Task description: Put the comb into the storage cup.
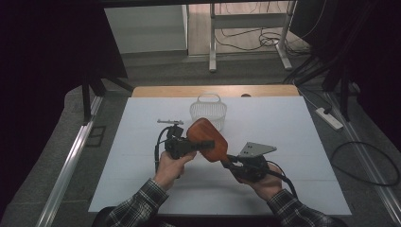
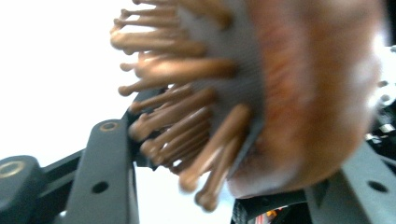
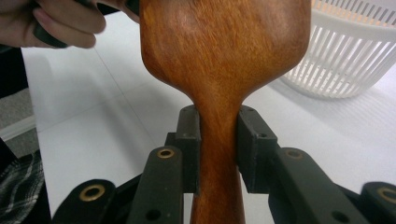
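Note:
A wooden hairbrush (image 1: 208, 139) hangs above the white table (image 1: 283, 123), held between both grippers. My right gripper (image 1: 228, 163) is shut on its handle; in the right gripper view the two pads of the right gripper (image 3: 218, 144) press the narrow neck of the hairbrush (image 3: 224, 46) from both sides. My left gripper (image 1: 196, 144) is at the brush head. In the left gripper view the head of the hairbrush (image 2: 299, 93) sits between the jaws of the left gripper (image 2: 233, 168), one jaw against the brown bristles (image 2: 187, 116), the other against the wooden back.
A white plastic basket (image 1: 208, 111) with a handle stands just behind the brush, near the table's far edge; the right gripper view has this basket (image 3: 345, 60) at the upper right. A hand (image 3: 65, 23) is at its upper left. A power strip (image 1: 331, 118) lies on the floor at the right.

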A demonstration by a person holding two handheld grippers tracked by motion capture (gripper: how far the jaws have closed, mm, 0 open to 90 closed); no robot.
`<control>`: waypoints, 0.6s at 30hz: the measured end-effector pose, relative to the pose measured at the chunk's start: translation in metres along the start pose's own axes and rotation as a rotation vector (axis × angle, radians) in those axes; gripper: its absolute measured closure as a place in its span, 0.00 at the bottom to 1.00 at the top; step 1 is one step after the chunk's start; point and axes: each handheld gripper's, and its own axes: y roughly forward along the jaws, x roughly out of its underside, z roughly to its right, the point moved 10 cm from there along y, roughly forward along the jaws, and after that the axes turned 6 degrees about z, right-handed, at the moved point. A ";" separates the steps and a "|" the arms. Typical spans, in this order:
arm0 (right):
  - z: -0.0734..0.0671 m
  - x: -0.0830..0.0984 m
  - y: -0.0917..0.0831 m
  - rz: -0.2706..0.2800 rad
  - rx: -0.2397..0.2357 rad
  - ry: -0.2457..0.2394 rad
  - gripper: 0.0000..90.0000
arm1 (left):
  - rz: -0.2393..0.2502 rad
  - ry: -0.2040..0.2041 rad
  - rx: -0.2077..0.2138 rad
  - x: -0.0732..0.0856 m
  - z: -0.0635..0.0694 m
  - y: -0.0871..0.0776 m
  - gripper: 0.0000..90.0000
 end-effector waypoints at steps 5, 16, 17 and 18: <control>0.000 0.002 0.003 -0.018 0.003 -0.007 0.80 | -0.015 -0.007 0.012 0.001 -0.001 -0.001 0.58; 0.000 0.000 0.003 -0.028 0.019 -0.041 0.74 | -0.022 0.056 -0.009 -0.004 0.006 -0.003 0.61; 0.000 0.000 0.003 -0.028 0.019 -0.041 0.74 | -0.022 0.056 -0.009 -0.004 0.006 -0.003 0.61; 0.001 0.001 0.004 -0.040 0.017 -0.039 0.72 | -0.020 0.060 -0.018 -0.005 0.005 -0.003 0.61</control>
